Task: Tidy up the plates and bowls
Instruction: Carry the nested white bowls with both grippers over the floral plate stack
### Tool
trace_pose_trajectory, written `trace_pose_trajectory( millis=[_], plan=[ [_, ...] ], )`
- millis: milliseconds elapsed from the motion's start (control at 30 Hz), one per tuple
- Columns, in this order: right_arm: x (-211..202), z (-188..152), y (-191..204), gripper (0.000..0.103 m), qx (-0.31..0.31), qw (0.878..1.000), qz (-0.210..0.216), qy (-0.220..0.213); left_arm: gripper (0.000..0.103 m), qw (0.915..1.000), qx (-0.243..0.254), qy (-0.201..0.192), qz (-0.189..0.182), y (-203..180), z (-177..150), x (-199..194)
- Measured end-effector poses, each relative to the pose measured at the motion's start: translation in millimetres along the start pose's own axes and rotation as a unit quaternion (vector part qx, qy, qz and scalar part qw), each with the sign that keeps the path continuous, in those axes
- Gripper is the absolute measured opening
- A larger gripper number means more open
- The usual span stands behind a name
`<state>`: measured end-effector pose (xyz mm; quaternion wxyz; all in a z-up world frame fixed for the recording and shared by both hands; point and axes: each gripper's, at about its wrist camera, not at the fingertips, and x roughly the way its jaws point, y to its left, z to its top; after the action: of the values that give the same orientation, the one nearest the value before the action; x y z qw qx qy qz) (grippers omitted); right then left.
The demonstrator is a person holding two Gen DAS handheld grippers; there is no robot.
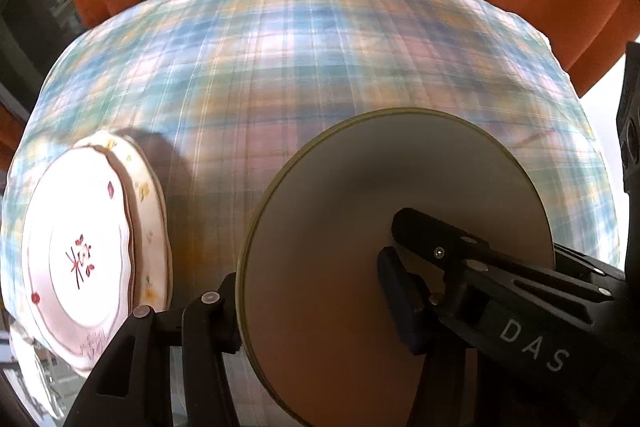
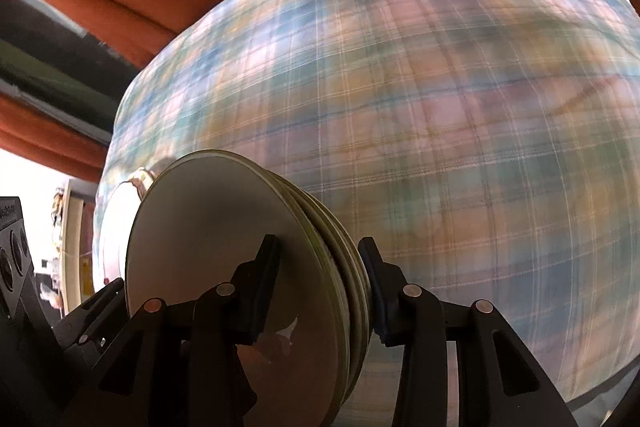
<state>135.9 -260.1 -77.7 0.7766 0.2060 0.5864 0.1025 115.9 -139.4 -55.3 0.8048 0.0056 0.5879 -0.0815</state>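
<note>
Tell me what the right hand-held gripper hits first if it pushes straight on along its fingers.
With the stack of plates already in its grip, the right hand-held gripper would likely meet the plaid tablecloth next; blur makes depth uncertain.

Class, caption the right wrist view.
Right tongs clamp a stack of round grey olive-rimmed plates over a plaid tablecloth.

Plain plates (image 2: 240, 239) stacked on tablecloth (image 2: 440, 107), seemingly right of patterned plates (image 1: 80, 251)
</note>
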Motion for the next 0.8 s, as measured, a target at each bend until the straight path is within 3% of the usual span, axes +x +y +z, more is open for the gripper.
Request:
trace_pose_trajectory(
  millis=[167,433,800],
  plan=[
    [-4,-3,-2,0.045,0.006,1.0,0.004,0.007,0.056,0.9995,-0.024,0.02,-0.006,-1,-5,-3],
    [-31,-6,9,0.045,-0.01,1.0,-0.001,-0.029,0.056,0.9994,-0.025,-0.014,-0.018,0,-9,-29],
    [-49,-16,57,0.045,-0.017,0.998,-0.021,-0.062,0.055,0.9984,-0.018,-0.036,-0.04,42,-12,-60]
  ],
)
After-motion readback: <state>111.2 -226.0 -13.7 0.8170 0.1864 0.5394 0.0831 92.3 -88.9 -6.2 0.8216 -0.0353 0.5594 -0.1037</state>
